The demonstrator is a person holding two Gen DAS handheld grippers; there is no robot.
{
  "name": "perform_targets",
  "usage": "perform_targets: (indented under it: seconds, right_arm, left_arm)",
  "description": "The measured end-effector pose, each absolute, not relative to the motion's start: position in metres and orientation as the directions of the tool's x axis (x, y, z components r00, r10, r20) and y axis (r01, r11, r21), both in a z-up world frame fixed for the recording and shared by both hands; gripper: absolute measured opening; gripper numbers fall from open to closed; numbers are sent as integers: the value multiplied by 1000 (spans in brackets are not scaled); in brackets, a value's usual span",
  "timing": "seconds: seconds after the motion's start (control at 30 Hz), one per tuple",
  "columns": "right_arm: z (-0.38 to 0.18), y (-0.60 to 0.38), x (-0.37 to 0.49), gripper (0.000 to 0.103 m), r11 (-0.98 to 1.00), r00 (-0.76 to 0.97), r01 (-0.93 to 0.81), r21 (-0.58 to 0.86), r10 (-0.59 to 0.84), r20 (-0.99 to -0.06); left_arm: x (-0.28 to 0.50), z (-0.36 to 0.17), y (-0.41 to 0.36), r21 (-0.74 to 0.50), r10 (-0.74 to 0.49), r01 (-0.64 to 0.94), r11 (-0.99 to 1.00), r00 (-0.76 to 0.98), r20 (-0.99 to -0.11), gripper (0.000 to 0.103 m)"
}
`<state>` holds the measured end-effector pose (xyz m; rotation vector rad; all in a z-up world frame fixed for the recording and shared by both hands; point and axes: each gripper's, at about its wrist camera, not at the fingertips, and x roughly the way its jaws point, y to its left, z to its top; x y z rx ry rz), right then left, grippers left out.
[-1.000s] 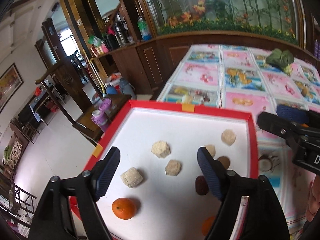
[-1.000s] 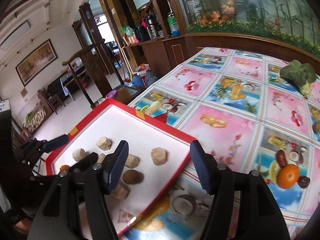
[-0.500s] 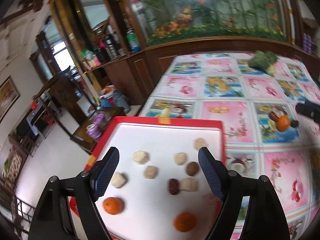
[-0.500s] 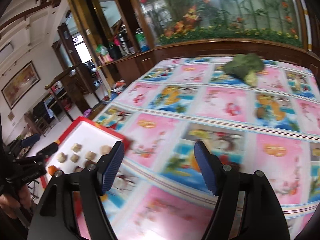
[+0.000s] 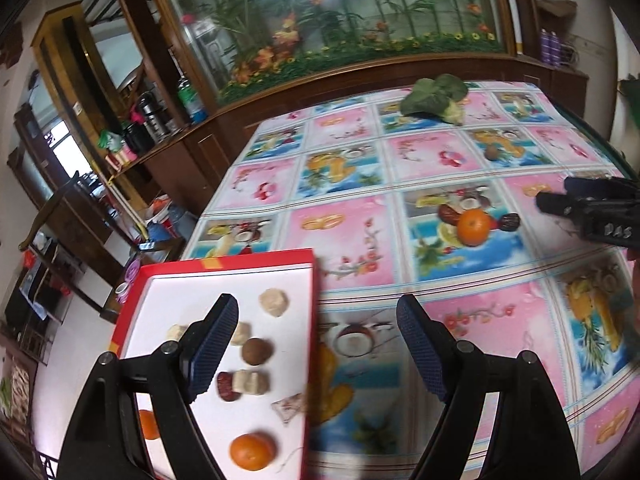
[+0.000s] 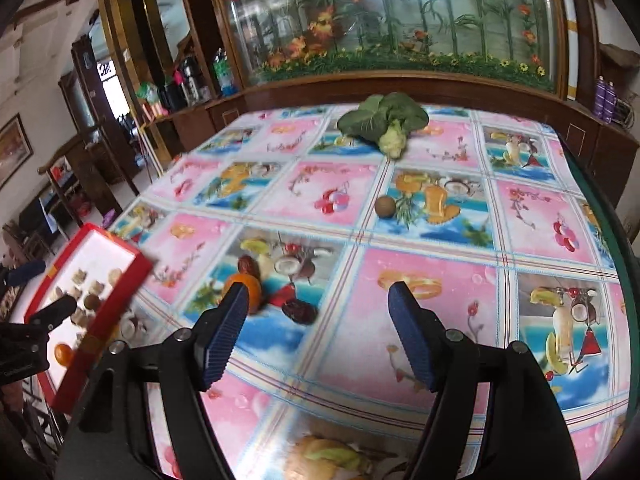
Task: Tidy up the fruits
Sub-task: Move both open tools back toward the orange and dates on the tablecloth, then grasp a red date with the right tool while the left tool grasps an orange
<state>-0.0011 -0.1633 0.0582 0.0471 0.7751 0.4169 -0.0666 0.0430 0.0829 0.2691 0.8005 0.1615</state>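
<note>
We are holding the left gripper (image 5: 316, 344) wide and empty over the red tray's (image 5: 256, 257) rim, the right gripper (image 6: 316, 334), jaws just widened, empty beside the orange (image 6: 246, 286) and dates (image 6: 299, 311) lying on the tablecloth (image 6: 432, 320).

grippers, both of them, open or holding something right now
left gripper: open, holding nothing.
right gripper: open, holding nothing, jaws have just been opening.

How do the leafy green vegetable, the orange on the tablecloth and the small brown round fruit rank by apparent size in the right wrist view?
1. Leafy green vegetable, largest though farthest.
2. Orange on the tablecloth, partly hidden behind a jaw.
3. Small brown round fruit, smallest, but farther than the orange.
</note>
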Motion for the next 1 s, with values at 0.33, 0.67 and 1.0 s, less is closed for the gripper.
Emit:
perform_targets:
  seconds: [0.33,0.67,1.0]
  right_arm:
    - [28,-142,5,67,917,562,-375,139,344,-752]
    - [11,-116,18,46,923,569,-384,34,265,-779]
    - [17,-134,27,25,953,586,-298,64,235,-775]
  left_arm:
    - [-56,69,37,281,213,-6,960,668,-713,81]
    - [-36,70,29,248,172,21,969,663,-728,81]
    - [-3,62,-8,145,42,114,983,628,-777,81]
